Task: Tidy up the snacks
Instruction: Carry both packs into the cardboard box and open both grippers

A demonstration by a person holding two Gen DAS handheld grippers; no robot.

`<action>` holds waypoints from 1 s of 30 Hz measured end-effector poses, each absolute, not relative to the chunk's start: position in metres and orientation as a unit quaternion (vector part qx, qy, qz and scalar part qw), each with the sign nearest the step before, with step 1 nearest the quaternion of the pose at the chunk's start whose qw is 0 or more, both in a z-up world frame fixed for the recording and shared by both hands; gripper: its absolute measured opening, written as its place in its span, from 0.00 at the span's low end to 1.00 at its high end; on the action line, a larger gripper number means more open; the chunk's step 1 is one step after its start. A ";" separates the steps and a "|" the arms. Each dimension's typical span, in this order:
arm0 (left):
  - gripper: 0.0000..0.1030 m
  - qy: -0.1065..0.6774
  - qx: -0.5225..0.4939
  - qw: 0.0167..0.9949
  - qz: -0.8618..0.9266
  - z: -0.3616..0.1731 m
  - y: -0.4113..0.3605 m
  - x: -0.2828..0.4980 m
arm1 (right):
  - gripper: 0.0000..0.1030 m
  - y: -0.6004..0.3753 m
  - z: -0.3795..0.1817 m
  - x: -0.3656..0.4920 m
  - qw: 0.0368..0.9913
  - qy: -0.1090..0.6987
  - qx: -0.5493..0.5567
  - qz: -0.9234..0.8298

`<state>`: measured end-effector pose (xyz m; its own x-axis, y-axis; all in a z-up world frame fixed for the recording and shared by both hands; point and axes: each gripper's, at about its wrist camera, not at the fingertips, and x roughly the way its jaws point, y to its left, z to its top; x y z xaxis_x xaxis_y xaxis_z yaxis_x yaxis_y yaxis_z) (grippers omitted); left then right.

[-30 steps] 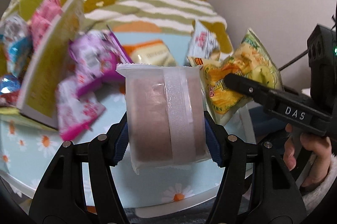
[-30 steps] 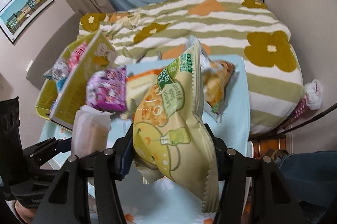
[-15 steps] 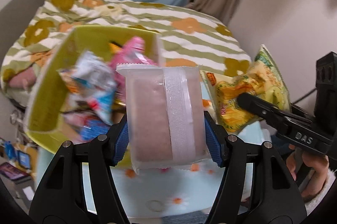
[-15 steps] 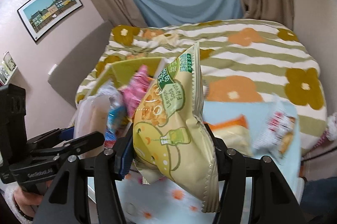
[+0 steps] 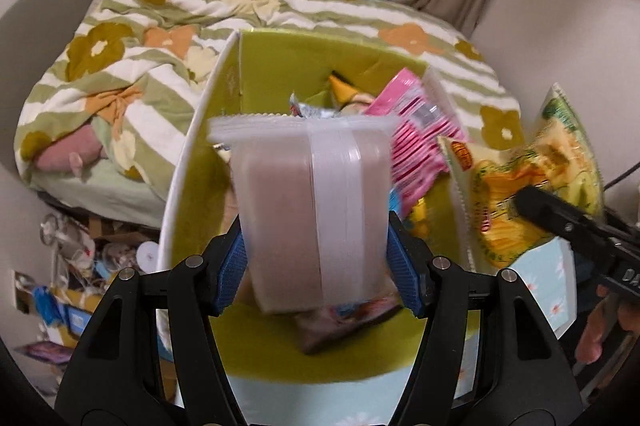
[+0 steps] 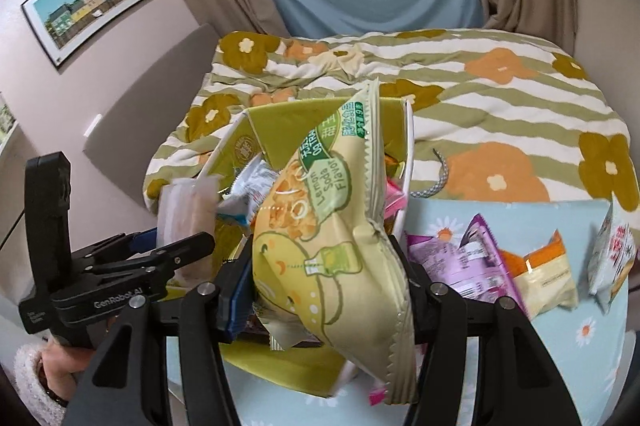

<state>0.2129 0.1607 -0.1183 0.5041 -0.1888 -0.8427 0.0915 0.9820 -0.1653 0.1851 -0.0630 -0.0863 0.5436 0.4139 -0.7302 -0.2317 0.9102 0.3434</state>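
Note:
My left gripper (image 5: 316, 266) is shut on a frosted clear packet with a pinkish bar inside (image 5: 308, 210), held over the open green box (image 5: 192, 194). The box holds several snacks, among them a pink packet (image 5: 416, 130). My right gripper (image 6: 324, 282) is shut on a yellow lemon soda flavor chip bag (image 6: 320, 238), held at the box's right side. That bag also shows in the left wrist view (image 5: 532, 186). The left gripper and its packet show in the right wrist view (image 6: 188, 222).
A light blue daisy-print table (image 6: 580, 346) carries a purple packet (image 6: 464, 266), an orange and cream packet (image 6: 540, 270) and a white and red packet (image 6: 612, 254). A striped flower blanket (image 6: 500, 98) covers the bed behind. Clutter lies on the floor at left (image 5: 72, 266).
Both grippers have swung left with their snacks, from over the loose packets on the table to the open green box. The left packet now hangs over the box's inside.

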 end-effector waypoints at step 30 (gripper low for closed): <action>1.00 0.495 -0.052 0.866 -0.045 -0.119 0.189 0.176 | 0.85 -0.018 -0.108 0.192 0.866 0.472 0.055 0.156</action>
